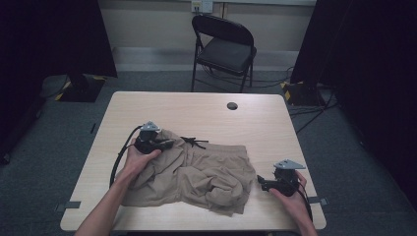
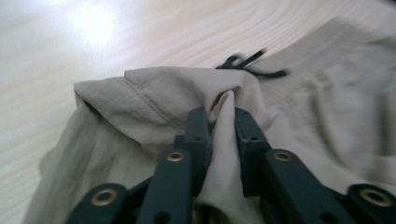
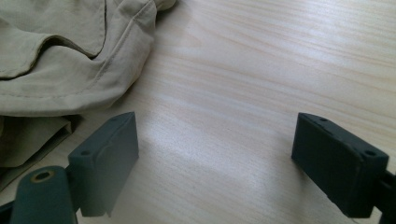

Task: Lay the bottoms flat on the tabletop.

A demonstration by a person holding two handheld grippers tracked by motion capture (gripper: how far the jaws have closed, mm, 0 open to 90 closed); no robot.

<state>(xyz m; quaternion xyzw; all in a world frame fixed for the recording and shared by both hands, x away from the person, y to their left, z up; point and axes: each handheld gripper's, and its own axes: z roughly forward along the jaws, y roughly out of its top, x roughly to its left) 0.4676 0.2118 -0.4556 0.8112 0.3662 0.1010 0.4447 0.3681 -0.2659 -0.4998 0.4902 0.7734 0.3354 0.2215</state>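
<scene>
A pair of crumpled tan shorts [image 1: 196, 172] with a black drawstring [image 1: 194, 142] lies on the wooden table [image 1: 196, 110]. My left gripper [image 1: 169, 144] is at the shorts' upper left part, shut on a fold of tan fabric [image 2: 223, 140] that stands between its jaws. The drawstring [image 2: 252, 65] lies just beyond that fold. My right gripper [image 1: 259, 181] rests low over the table at the shorts' right edge, open with bare wood between its jaws [image 3: 215, 154]. The shorts' hem [image 3: 79, 70] lies just left of its left jaw.
A black folding chair [image 1: 223, 46] stands behind the table. A round cable hole [image 1: 232, 105] sits near the table's far edge. Dark curtains and stand bases flank the table on both sides. Bare wood lies beyond the shorts.
</scene>
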